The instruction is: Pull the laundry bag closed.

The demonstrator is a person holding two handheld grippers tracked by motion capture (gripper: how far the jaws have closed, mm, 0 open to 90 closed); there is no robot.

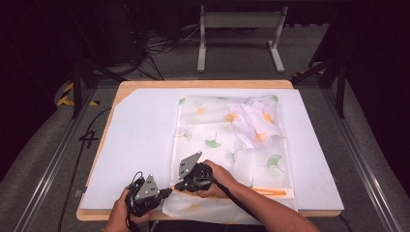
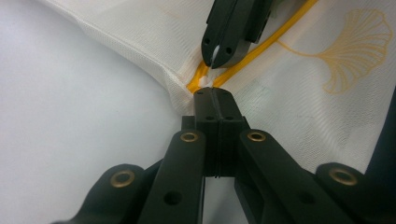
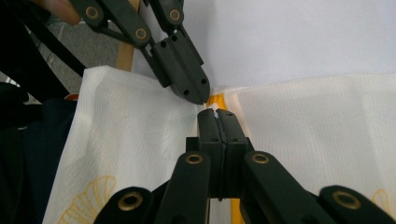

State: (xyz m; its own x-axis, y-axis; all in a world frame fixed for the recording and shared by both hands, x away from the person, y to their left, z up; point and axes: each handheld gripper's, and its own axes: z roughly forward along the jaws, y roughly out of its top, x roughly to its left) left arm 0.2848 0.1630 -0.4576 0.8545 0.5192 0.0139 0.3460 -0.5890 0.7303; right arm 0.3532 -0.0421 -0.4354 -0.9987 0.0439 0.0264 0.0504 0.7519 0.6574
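A white mesh bag [image 1: 227, 145] printed with ginkgo leaves lies flat on the white board [image 1: 140, 140], with a folded garment [image 1: 254, 123] inside it. Its yellow zipper [image 1: 270, 192] runs along the near edge. Both grippers meet at the zipper's left end. My left gripper [image 1: 169, 191] [image 2: 212, 94] is shut, pinching the mesh corner [image 2: 187, 77] just beside the zipper's end [image 2: 198, 84]. My right gripper [image 1: 178, 186] [image 3: 217, 113] is shut tip to tip with it, clamped on a small white zipper pull [image 2: 215, 55] over the yellow zipper track [image 3: 215, 99].
The board rests on a wooden table [image 1: 203, 83], whose near edge the bag's bottom overhangs. Left of the bag the board is bare. Cables [image 1: 159, 46] and a metal stand [image 1: 239, 29] are on the floor beyond the table.
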